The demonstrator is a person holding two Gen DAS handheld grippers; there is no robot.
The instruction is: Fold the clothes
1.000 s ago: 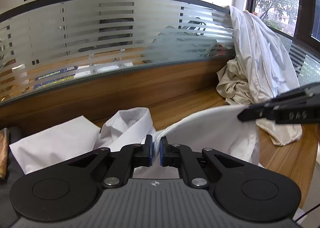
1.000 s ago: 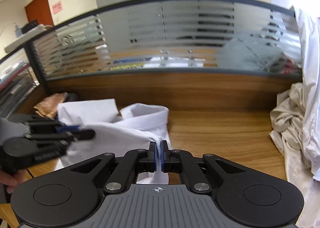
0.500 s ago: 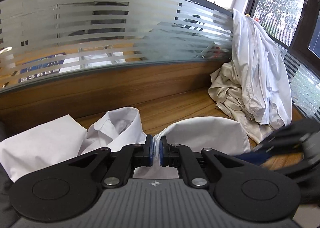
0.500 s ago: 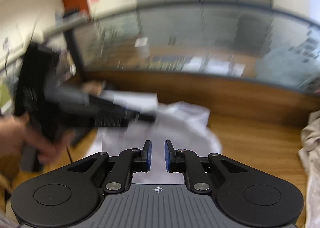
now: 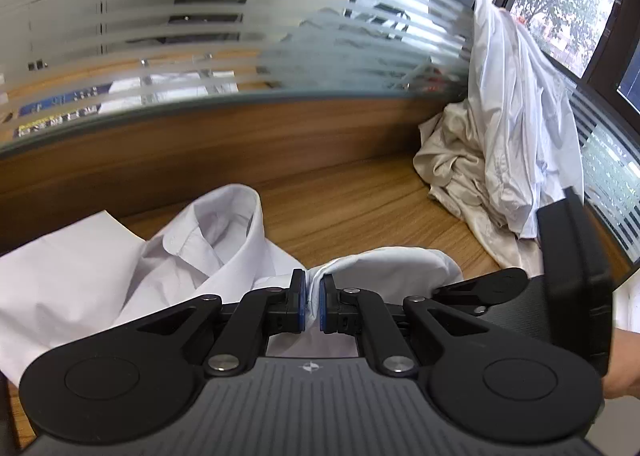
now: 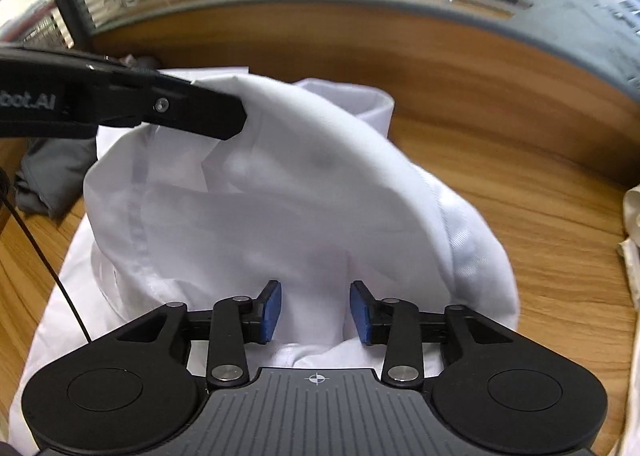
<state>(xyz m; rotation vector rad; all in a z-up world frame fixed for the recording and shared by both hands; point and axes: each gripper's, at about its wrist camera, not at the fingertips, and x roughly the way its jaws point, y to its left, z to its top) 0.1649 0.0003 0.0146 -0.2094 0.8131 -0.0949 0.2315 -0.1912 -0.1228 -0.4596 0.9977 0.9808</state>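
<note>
Shirt (image 6: 288,192) sits mid-frame on the desk (image 6: 540,192), collar toward the partition. My left claw (image 5: 312,302) is clenched on a fold of it, lifting the cloth into a hump. My right claw (image 6: 315,310) is released, pads spread just over the near cloth. Judging by that, a fold is in hand: right should pinch the near edge level with left, then both carry it over evenly, no slack. Pile (image 5: 500,160) at right edge stays clear.
</note>
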